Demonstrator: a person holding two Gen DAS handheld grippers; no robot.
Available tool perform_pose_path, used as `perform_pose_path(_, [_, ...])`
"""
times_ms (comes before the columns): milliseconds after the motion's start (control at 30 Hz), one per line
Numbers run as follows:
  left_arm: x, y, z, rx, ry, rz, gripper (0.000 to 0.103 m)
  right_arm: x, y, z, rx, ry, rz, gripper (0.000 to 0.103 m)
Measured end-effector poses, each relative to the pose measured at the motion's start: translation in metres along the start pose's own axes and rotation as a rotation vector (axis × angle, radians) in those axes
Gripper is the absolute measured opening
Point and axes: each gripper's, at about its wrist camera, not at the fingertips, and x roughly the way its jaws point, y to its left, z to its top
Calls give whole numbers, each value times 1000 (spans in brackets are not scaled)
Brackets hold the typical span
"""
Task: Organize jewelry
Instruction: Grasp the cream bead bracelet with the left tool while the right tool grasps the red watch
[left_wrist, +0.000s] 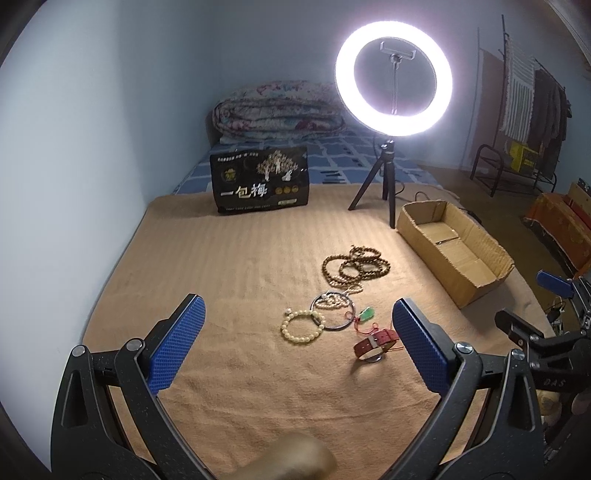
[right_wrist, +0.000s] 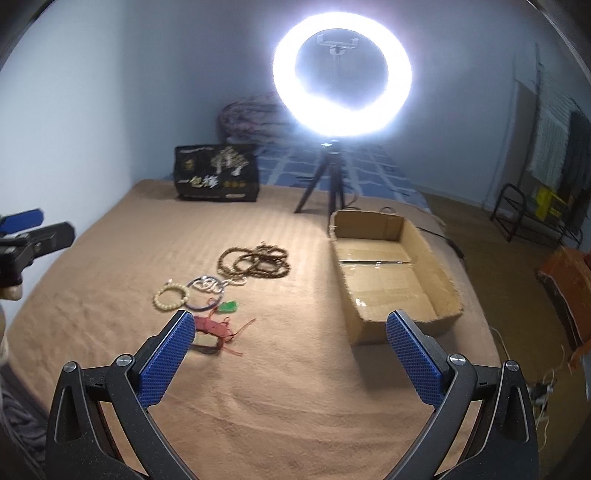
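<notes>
Left gripper (left_wrist: 297, 341) and right gripper (right_wrist: 291, 354), jaws wide apart and empty, above a ribbed tan blanket (left_wrist: 240, 254). Ahead of the jaws: tangled wooden bead strands (left_wrist: 356, 267), pearl bracelet (left_wrist: 303, 326), metal bangle (left_wrist: 334, 310), red watch (left_wrist: 375, 343); open cardboard box (right_wrist: 391, 273) beyond the right jaws. Risk: overlapping loops snagging, dragging neighbours along.

The red watch strap (right_wrist: 210, 330) is partly hidden behind a blue finger pad (right_wrist: 166, 360). The black bag's (right_wrist: 217, 172) lettering is blurred beyond reading. The right gripper (left_wrist: 554, 317) is cut off at the frame edge.
</notes>
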Motion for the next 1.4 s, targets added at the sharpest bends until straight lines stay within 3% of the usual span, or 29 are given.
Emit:
perform_pose_path(100, [12, 6, 1, -9, 41, -30, 103, 12, 7, 3, -40, 49, 91, 103])
perform_pose_path(300, [40, 21, 3, -56, 120, -45, 101, 37, 22, 4, -135, 149, 190, 102])
perform_pose_path(467, [64, 35, 2, -116, 203, -63, 96, 68, 28, 3, -173, 242, 250, 85])
perform_pose_path(633, [89, 41, -4, -121, 281, -66, 81, 95, 37, -2, -203, 322, 321, 73])
perform_pose_path(700, [101, 44, -8, -121, 312, -66, 69, 103, 42, -3, -218, 338, 330, 72])
perform_pose_path(800, [121, 46, -16, -116, 367, -75, 61, 110, 46, -4, -243, 350, 338, 69])
perform_pose_path(900, [138, 45, -23, -114, 416, -90, 57, 116, 51, -4, -269, 360, 346, 61])
perform_pose_path(1100, [167, 36, -29, -101, 473, -110, 48, 128, 59, -6, -306, 387, 362, 57])
perform_pose_path(1400, [205, 40, -38, -138, 547, -104, 39, 144, 71, -11, -376, 390, 322, 56])
